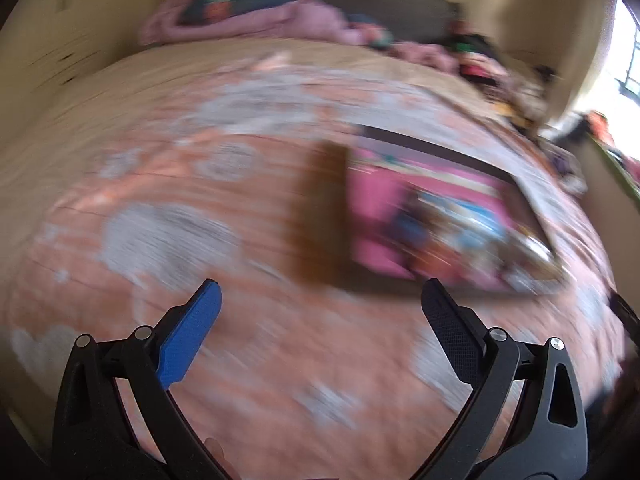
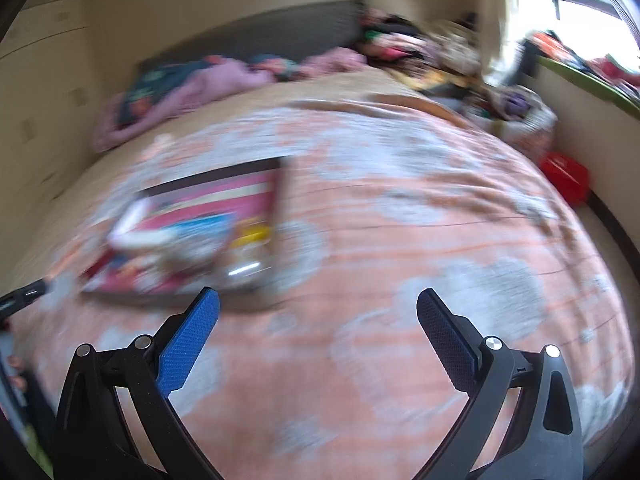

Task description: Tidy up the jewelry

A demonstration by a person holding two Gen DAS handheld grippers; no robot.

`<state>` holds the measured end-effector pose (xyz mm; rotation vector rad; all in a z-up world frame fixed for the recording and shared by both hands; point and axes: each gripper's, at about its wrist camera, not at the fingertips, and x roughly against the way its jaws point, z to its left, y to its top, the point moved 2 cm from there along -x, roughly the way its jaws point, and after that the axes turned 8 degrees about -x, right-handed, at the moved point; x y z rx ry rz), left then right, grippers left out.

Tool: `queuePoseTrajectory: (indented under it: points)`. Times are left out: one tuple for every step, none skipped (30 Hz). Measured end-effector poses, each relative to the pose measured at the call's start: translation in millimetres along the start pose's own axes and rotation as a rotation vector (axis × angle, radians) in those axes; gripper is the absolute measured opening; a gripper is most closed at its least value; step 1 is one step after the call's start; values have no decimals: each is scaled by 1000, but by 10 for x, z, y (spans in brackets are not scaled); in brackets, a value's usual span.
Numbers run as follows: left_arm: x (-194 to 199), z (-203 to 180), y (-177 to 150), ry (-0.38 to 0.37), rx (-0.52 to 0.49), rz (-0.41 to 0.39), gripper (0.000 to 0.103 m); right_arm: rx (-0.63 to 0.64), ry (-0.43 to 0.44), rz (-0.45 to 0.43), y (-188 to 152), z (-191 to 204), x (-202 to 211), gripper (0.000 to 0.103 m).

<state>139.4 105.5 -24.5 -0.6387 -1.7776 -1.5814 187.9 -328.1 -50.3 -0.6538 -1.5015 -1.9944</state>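
Your left tool (image 1: 320, 296) is spread wide with nothing in it, hovering over the patterned bedspread (image 1: 168, 208); the pink jewelry box (image 1: 436, 216) lies ahead and to its right, beside a brown blurred shape I cannot identify. Your right tool (image 2: 318, 304) is equally wide and empty, with the box (image 2: 200, 228) ahead and to its left. Both views are smeared, so slow down, steady each tool over the box, and pick one piece before you close
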Motion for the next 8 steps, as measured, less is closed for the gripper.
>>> queuePoseTrajectory:
  points:
    - [-146, 191, 106, 42, 37, 20, 93, -29, -37, 6, 121, -179, -125, 98]
    - [-281, 357, 190, 79, 71, 40, 94, -47, -68, 8, 199, -301, -221, 98]
    - [-427, 528, 274, 117, 104, 63, 94, -75, -111, 15, 305, -500, -359, 98]
    - [-611, 741, 356, 160, 151, 103, 94, -99, -162, 18, 387, -672, -474, 98]
    - [-765, 926, 418, 191, 204, 135, 94, -118, -206, 17, 459, -818, -577, 98]
    - [-944, 1138, 486, 230, 247, 157, 94, -134, -249, 25, 537, -986, -706, 98]
    - [-1076, 1294, 533, 272, 272, 170, 94, -147, -291, 31, 594, -1115, -818, 98]
    - [-1164, 1414, 549, 304, 294, 181, 94, -158, -328, 38, 657, -1266, -940, 98]
